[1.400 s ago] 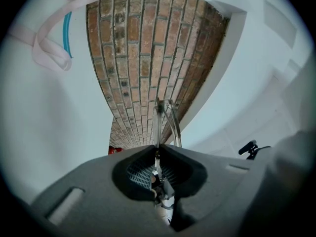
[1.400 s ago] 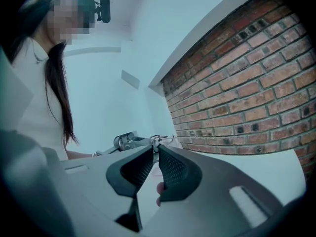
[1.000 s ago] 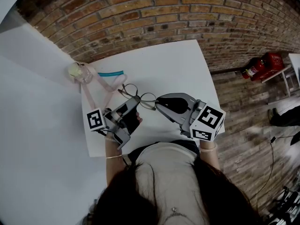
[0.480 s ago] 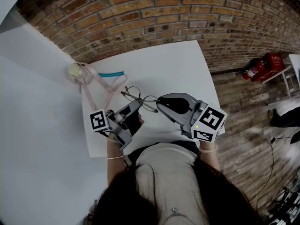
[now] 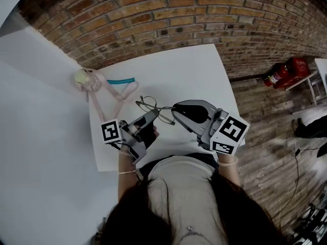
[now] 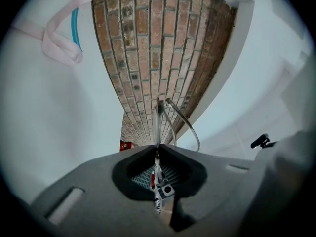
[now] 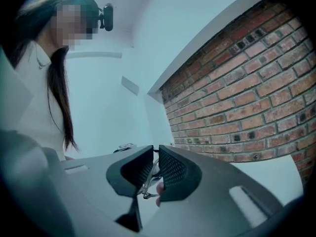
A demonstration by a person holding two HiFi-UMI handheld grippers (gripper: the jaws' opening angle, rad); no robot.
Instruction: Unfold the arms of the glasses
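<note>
Can't really tell how far the arms are out. The wire-thin glasses [image 5: 152,107] mostly vanish inside my jaws. My left gripper [image 5: 153,115] and right gripper [image 5: 175,109] are both clamped on the frame, holding it over the table [image 5: 179,70] near me. Since 1 second ago, everything's drifted slightly right.

What we cannot make out of the thin wire-framed glasses [image 5: 147,104]

In the head view the grey left gripper [image 5: 152,114] and grey right gripper [image 5: 175,109] cover the frame's near side, so we cannot tell how its arms lie. In the right gripper view only a sliver of wire shows between the dark pads [image 7: 173,169]. The small teal strip [image 5: 121,80] on the white table [image 5: 194,70] is too small to identify, and the person's torso [image 5: 184,188] hides the table's near edge.
</note>
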